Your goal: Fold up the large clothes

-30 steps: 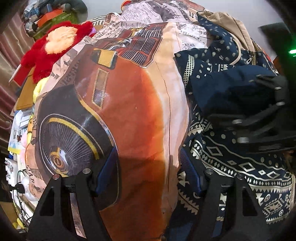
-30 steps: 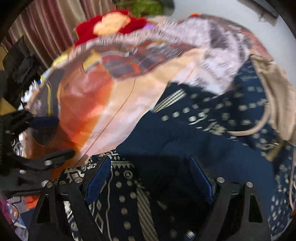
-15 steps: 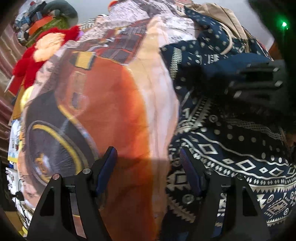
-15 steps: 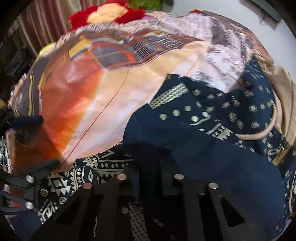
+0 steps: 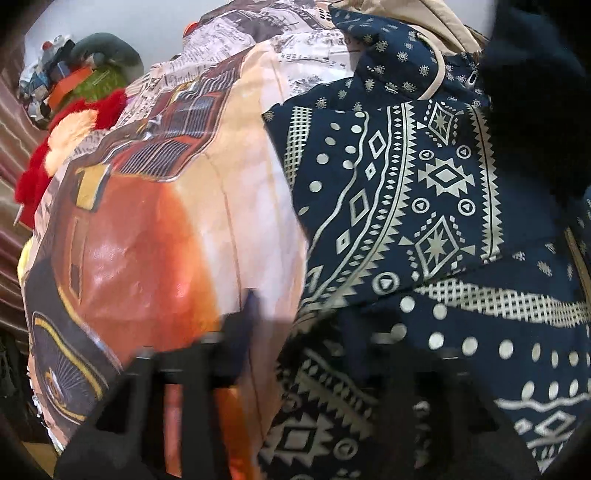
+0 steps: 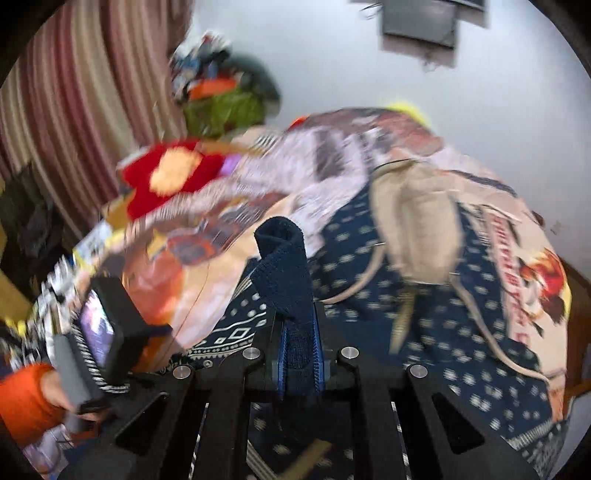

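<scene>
A navy hoodie with a cream geometric print and a tan-lined hood lies on a bed cover printed with an orange car. My right gripper is shut on the hoodie's plain navy ribbed cuff and holds it lifted above the bed. My left gripper hangs low over the hoodie's left edge, blurred by motion; its jaws stand apart with the cloth edge between them. The left gripper's body also shows at the left of the right wrist view.
A red and cream plush toy lies at the bed's far left. A heap of clutter with a green bag stands behind it by a striped curtain. A dark box hangs on the white wall.
My right gripper closed on the navy cuff and lifted it up off the bed. My left gripper moved right, down to the hoodie's edge, its jaws somewhat closer together.
</scene>
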{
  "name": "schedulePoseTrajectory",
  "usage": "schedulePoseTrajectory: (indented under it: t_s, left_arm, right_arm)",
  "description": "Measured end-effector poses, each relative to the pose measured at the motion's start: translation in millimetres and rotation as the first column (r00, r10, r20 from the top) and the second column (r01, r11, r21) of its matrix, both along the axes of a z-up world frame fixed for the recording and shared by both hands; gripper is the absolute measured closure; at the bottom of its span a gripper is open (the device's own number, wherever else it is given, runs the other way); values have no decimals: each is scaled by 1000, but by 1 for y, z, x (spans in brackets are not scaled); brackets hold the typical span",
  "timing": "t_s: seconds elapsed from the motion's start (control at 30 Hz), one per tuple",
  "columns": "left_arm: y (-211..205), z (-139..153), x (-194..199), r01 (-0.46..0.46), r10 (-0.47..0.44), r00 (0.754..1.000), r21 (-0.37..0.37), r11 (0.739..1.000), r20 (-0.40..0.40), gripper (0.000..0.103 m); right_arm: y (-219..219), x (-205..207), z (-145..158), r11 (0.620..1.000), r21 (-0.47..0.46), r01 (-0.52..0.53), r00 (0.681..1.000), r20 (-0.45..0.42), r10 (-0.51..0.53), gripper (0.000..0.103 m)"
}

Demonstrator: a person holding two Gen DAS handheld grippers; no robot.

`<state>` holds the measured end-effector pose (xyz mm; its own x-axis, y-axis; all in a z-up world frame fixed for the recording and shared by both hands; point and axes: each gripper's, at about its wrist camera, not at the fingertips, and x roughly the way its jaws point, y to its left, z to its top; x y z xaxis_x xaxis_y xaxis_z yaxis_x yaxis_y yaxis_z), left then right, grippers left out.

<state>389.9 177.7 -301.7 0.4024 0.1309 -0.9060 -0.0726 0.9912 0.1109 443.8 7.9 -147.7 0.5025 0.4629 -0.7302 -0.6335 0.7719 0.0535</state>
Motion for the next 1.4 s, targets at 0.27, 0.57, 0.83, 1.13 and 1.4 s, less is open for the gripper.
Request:
schedulePoseTrajectory:
  t_s: [0.27, 0.57, 0.83, 1.13, 1.4]
  left_arm:
    - [7, 12, -4, -98, 97, 995, 39, 994, 39, 91]
    - [24, 8, -6, -161, 161, 987, 22, 987, 18, 88]
    - [8, 7, -20, -109, 111, 994, 96, 989, -10, 84]
    - [0, 47, -44, -49, 46, 999, 104, 993, 29, 82]
    - [-40, 121, -35, 20, -41, 976, 97, 995, 214, 37]
  right_arm:
    - [-95, 10, 12, 983, 58, 177, 984, -10, -176, 94]
    - [-184, 8, -27, 932, 49, 359, 927, -132, -351, 94]
    - [-221, 12, -73, 908, -9, 419, 860, -317, -400, 93]
    - [-233, 4, -80, 910, -27, 414, 838, -378, -393, 55]
    - [-251, -23, -27, 909, -16, 417, 890, -194, -411, 31]
